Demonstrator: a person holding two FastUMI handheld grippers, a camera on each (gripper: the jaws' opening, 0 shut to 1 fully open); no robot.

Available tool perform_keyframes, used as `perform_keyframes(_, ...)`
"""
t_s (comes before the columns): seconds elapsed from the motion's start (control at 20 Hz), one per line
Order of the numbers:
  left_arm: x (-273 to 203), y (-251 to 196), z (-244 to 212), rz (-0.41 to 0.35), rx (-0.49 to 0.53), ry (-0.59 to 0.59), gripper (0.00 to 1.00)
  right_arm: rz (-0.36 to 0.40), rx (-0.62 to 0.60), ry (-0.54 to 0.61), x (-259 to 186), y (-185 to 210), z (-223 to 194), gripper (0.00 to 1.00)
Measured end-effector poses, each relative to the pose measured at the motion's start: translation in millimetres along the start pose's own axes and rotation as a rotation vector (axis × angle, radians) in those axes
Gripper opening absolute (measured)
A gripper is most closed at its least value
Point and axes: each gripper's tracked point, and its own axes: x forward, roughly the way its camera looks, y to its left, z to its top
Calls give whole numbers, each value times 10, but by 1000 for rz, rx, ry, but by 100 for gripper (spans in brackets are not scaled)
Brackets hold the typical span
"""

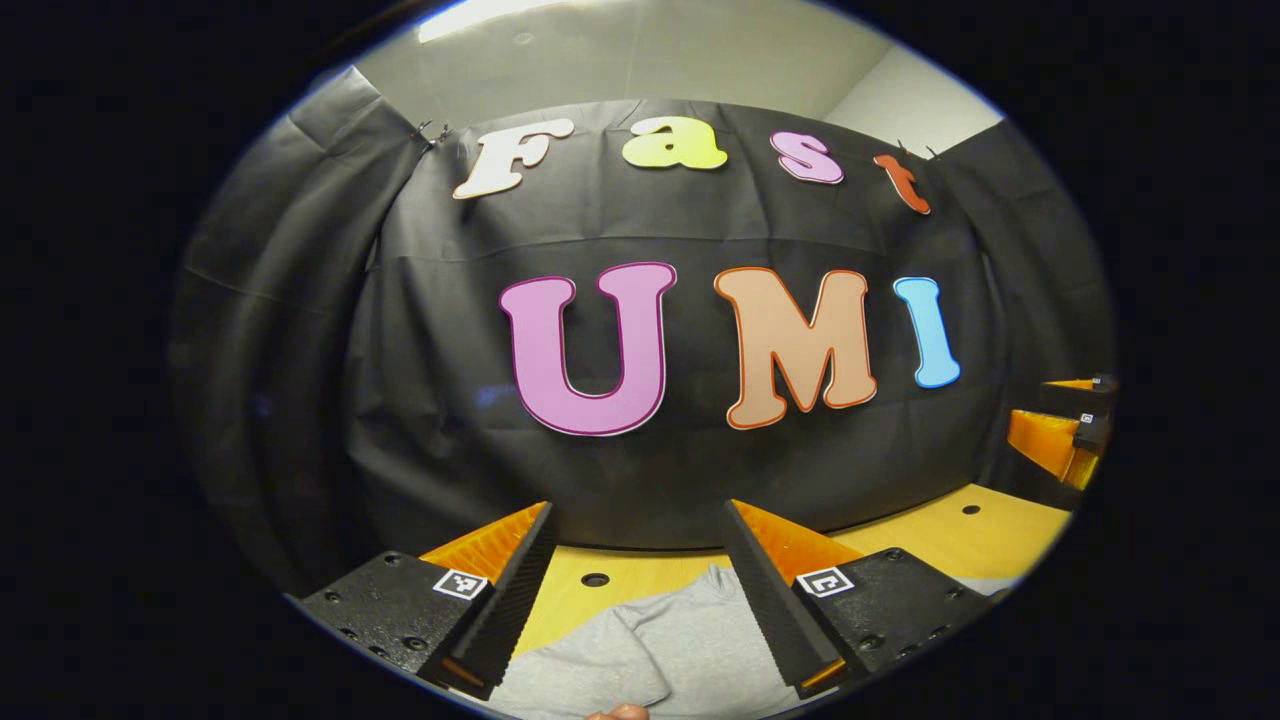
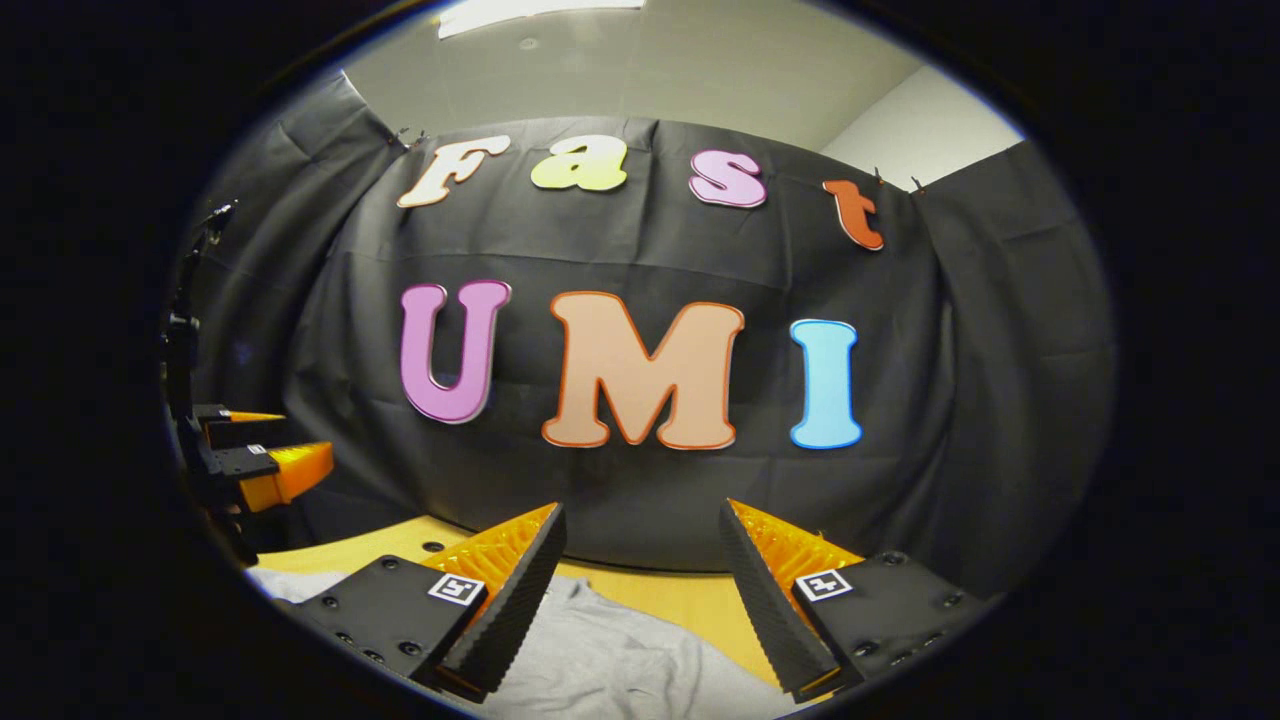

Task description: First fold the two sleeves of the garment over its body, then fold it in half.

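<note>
Grey jersey garment [image 1: 650,650], soft knit with a fold line or sleeve edge across it, lies flat on the yellow wooden bench [image 1: 990,535] below both of my tools. In the left gripper view it sits between and beneath the fingers; in the right gripper view the same cloth [image 2: 610,660] spreads under the fingers towards the lower left.

My left hand-held gripper [image 1: 640,590] is raised above the bench, aimed at the booth wall more than at the cloth, fingers spread wide with nothing between them. My right hand-held gripper [image 2: 640,590] stands likewise: wide, empty, held clear of the fabric. Each one shows at the edge of the other's view, so the two are side by side and well apart.

A bit of a hand [image 1: 618,712] shows at the bottom edge of the left gripper view, at the near side of the garment.

Judgement: no grasp is on, so I read this as the gap before a fold. I cannot tell from here whether the sleeves are already laid over the body; too little of the garment is visible.

Next move, as I judge it: tip both tools down, bring each to a cloth edge, close on a single layer only, then lift and carry across evenly. Risk: pinching two layers, or dragging the body along.
</note>
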Motion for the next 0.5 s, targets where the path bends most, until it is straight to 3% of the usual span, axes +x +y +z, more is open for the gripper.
perform_keyframes(0.5, 41, -193, -133, -33, -9, 41, 95, -154, -129, 122, -130, -1147, -496, 97)
